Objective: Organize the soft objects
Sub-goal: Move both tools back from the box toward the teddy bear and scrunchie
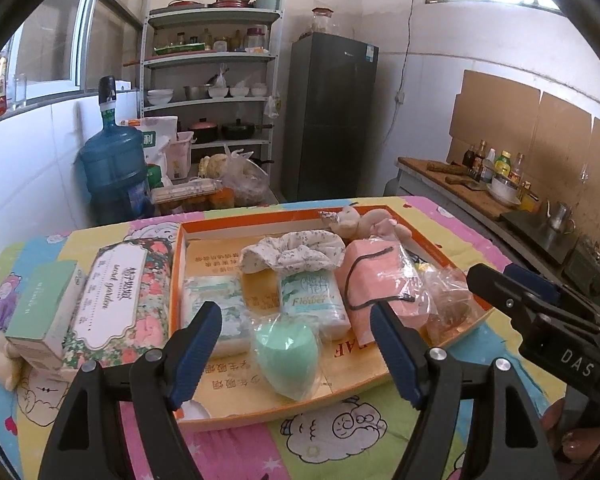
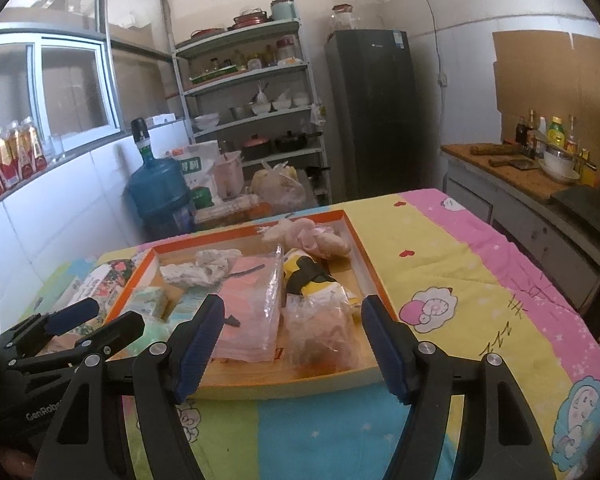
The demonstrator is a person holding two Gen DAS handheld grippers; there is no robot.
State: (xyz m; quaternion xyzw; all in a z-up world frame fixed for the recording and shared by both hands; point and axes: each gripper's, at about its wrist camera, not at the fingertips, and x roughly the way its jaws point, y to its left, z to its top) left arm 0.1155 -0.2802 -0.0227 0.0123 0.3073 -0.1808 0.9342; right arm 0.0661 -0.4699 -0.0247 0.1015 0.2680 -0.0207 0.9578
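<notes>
The left gripper hangs with jaws spread wide. The right gripper is spread equally wide, empty, just beside it.

Table under cartoon-print cloth, orange-rimmed tray on it, floral tissue pack and green box beside

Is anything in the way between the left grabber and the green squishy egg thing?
Nothing visible. The open left gripper hovers just in front of the mint-green egg-shaped sponge in clear wrap, which lies at the near edge of the orange-rimmed cardboard tray.
</notes>
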